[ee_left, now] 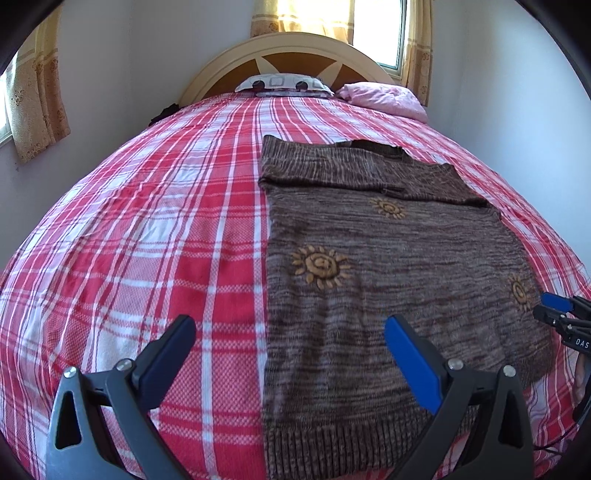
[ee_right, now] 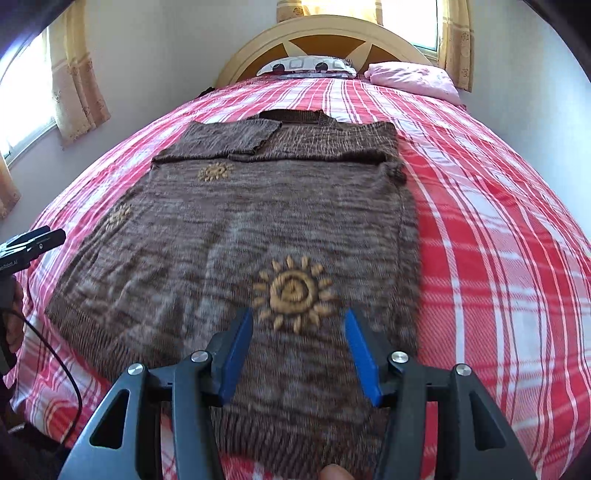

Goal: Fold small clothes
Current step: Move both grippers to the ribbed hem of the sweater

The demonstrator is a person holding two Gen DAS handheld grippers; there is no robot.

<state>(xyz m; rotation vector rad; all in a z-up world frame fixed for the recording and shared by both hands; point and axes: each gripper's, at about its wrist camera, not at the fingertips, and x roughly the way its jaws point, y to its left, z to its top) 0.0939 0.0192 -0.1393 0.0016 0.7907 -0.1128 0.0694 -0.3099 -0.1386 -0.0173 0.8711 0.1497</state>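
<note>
Left claw [ee_left: 290, 332] open wide, nothing between the pads, hovering over the left edge of the brown knit sweater [ee_left: 388, 266], one finger over the bedspread and the other over the knit. Right claw [ee_right: 299, 325] about half open, empty, hovering above the sweater's lower hem just below a yellow sun motif [ee_right: 293, 291]. Sweater lies flat on the bed, hem toward the cameras, neck toward the headboard, both sleeves folded across the chest. Left to right in the right wrist view: curtained window [ee_right: 33, 99] on the left wall, then the red-and-white plaid bedspread [ee_right: 498, 240], with the sweater left of centre on it. At the far end, a rounded cream-and-brown headboard [ee_right: 325, 37], a patterned pillow [ee_right: 306, 65] against it, a pink pillow [ee_right: 413, 79] to its right, second curtained window [ee_right: 443, 26] behind. Walls plain white. Black cable [ee_right: 55, 362] hangs off the near left edge of the bed.
</note>
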